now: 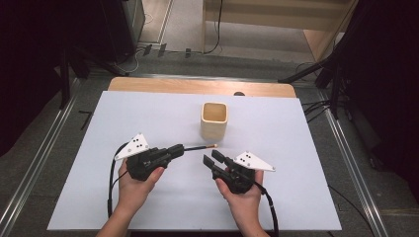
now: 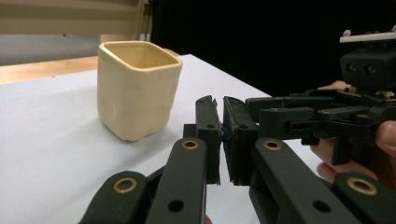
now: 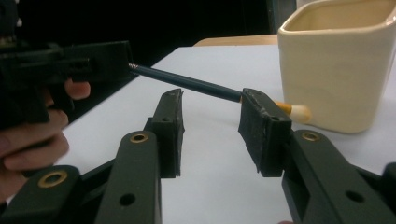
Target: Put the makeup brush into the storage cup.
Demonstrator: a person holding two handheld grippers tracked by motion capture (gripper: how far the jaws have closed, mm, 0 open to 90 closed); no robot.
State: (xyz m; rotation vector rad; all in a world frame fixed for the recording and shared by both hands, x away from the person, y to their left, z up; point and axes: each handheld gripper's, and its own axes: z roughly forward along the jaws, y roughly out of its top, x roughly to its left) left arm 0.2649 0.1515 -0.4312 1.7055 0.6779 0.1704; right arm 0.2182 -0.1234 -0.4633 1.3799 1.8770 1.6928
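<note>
The left gripper (image 1: 179, 148) was clamped on a thin dark brush (image 1: 200, 146). In the left gripper view its jaws stood nearly together, with a sliver of the blue handle (image 2: 226, 135) pinched between the pads. From the jaws the brush ran out to the right in the high view, level above the sheet, and ended in a pale tip (image 1: 215, 145) just short of the cup's base. In the right gripper view the same brush (image 3: 187, 82) crossed from the left gripper (image 3: 70, 65) down toward the cup (image 3: 338, 63), its orange ferrule and cream tip (image 3: 299, 112) showing past the right jaw.

The right gripper (image 1: 211, 159) was released, its jaws well apart in its own view and holding nothing. It hung near the brush tip, a little below and to the right of it in the high view. Each gripper sat in a hand: the left hand (image 1: 133, 182) and the right hand (image 1: 243, 195) came in from the bottom edge.

The cup (image 1: 214, 120), cream, square-mouthed and upright, stood on the white sheet (image 1: 296, 163) just beyond both grippers, near the middle. The sheet covered a wooden table (image 1: 197, 86), whose far edge showed bare.
</note>
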